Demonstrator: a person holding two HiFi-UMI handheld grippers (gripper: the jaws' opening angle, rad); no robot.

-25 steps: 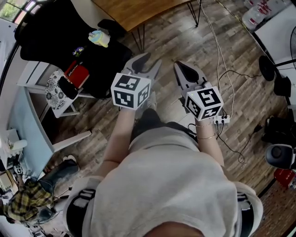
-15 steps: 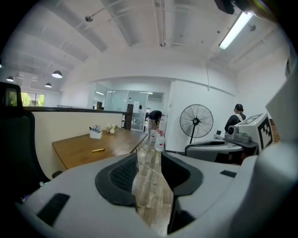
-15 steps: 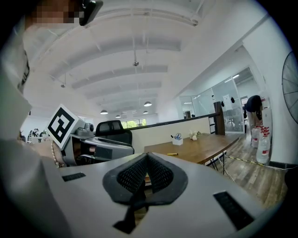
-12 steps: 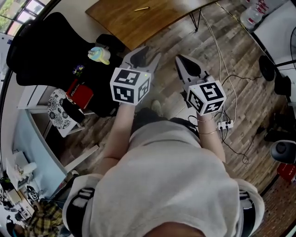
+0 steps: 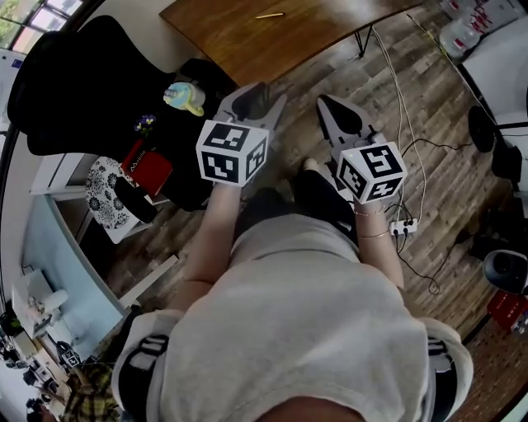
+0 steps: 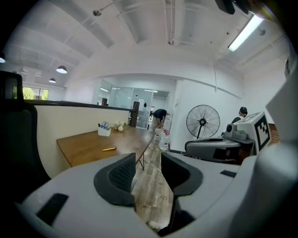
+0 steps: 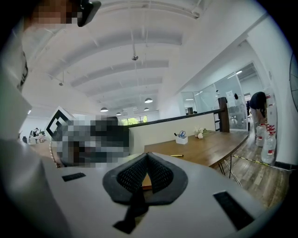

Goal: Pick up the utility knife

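Observation:
A thin yellow utility knife [image 5: 270, 15] lies on the brown wooden table [image 5: 239, 37] ahead of me. It also shows as a yellow sliver in the left gripper view [image 6: 109, 149] and in the right gripper view [image 7: 176, 155]. My left gripper [image 5: 252, 102] is held in the air short of the table, jaws apart with only floor between them [image 6: 148, 167]. To its right my right gripper [image 5: 336, 122] is raised level with it, its ribbed pads closed together on nothing [image 7: 147, 161]. Both are well away from the knife.
A black office chair [image 5: 78, 78] stands left of the table. A white side shelf [image 5: 99, 177] carries a red case. Cables and a power strip [image 5: 402, 227] lie on the wood floor at right. A pen holder [image 6: 104, 131] sits on the table; a floor fan [image 6: 203, 122] stands beyond.
The table has come further into the head view and the knife now shows on it. Both grippers have stayed raised side by side, their jaws unchanged.

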